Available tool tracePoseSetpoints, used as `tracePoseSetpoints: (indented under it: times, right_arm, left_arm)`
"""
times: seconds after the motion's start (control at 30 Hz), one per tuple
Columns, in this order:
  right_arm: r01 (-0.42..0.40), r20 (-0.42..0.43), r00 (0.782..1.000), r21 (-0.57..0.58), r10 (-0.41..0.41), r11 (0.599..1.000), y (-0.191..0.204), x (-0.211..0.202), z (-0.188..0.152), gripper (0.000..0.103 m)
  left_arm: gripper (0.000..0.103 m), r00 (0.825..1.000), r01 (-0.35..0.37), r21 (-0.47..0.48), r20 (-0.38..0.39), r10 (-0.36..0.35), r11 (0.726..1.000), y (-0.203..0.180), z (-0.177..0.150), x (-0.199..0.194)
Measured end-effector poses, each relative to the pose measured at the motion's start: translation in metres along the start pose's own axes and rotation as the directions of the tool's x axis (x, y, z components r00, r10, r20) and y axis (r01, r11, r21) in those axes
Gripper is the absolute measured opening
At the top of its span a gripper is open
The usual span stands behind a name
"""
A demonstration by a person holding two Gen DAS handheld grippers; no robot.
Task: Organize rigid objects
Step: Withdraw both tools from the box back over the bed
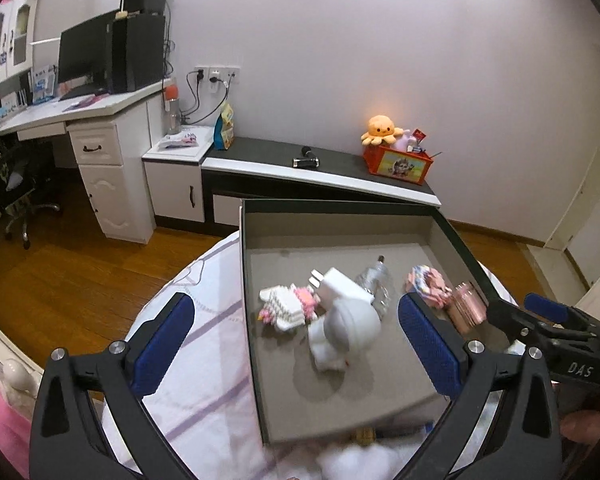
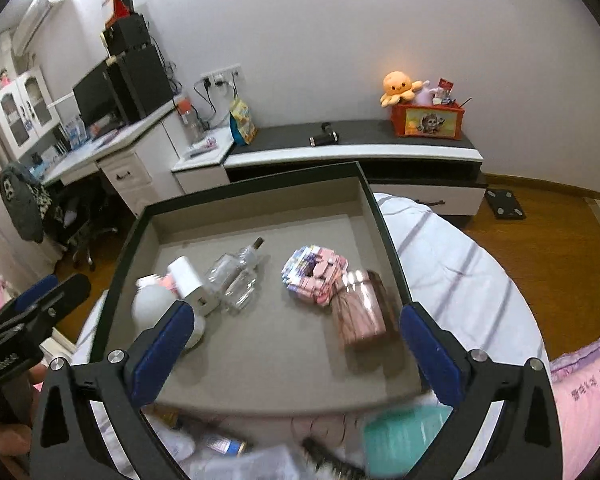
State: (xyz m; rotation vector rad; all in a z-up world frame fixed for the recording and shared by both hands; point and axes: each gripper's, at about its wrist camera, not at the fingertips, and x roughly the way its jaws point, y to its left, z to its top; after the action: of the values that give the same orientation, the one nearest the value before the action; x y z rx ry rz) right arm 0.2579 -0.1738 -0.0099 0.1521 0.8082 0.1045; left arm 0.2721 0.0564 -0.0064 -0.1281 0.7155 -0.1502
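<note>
Both your grippers hang over the near edge of the grey tray (image 1: 340, 236), which rests on the white striped bedcover (image 1: 204, 364). Your left gripper (image 1: 296, 344) has its jaws spread as wide as they go, with nothing pressed between the blue pads (image 1: 164, 344); seen through the gap, the white round figure (image 1: 346, 330) lies on the tray floor below, not held. Your right gripper (image 2: 296, 348) is just as wide open and also has hold of nothing; only bare tray floor shows between its pads.

Everything sorted so far sits inside the tray. In its middle, the white figure touches a white plug charger (image 1: 340, 286), and a white and pink block toy (image 1: 286, 306) lies just beside them towards the tray's left wall. A clear glass bottle (image 2: 236, 276) lies on its side against the charger. Nearer the tray's right wall, a pink patterned block toy (image 2: 314, 276) touches a pink shiny tumbler (image 2: 360, 308), which lies tipped over.

Outside the tray, just before its near edge, a teal packet (image 2: 404, 432) and a few blurred small items lie on the bedcover; you cannot tell what those are.
</note>
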Motion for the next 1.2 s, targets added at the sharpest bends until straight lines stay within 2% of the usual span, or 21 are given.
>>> tracePoseSetpoints:
  times: [0.17, 0.43, 0.6, 0.73, 0.87, 1.2]
  right_arm:
    - [-0.009, 0.056, 0.998, -0.007, 0.009, 1.000, 0.002, -0.034, -0.016, 0.103]
    - [-0.040, 0.117, 0.992, -0.050, 0.045, 0.998, 0.001, -0.083, -0.047, 0.103]
    - [-0.027, 0.173, 0.984, -0.085, 0.041, 0.996, 0.001, -0.111, -0.065, 0.103]
    - [-0.002, 0.210, 0.977, -0.091, 0.021, 0.996, 0.005, -0.127, -0.077, 0.103]
    - [0.023, 0.224, 0.975, -0.105, 0.001, 0.994, 0.006, -0.135, -0.089, 0.103]
    - [0.047, 0.190, 0.981, -0.081, -0.031, 0.996, -0.002, -0.136, -0.110, 0.103]
  left_arm:
    - [0.103, 0.999, -0.022, 0.011, 0.023, 0.022, 1.000, -0.009, -0.015, -0.033]
    - [0.103, 0.992, -0.106, -0.036, 0.070, 0.108, 0.994, -0.017, -0.057, -0.088]
    - [0.103, 0.985, -0.149, -0.061, 0.080, 0.154, 0.987, -0.020, -0.081, -0.115]
    - [0.103, 0.979, -0.174, -0.044, 0.103, 0.177, 0.984, -0.026, -0.089, -0.132]
    - [0.103, 0.980, -0.164, -0.036, 0.109, 0.167, 0.986, -0.031, -0.093, -0.139]
    - [0.103, 0.986, -0.136, -0.025, 0.094, 0.137, 0.990, -0.038, -0.104, -0.138]
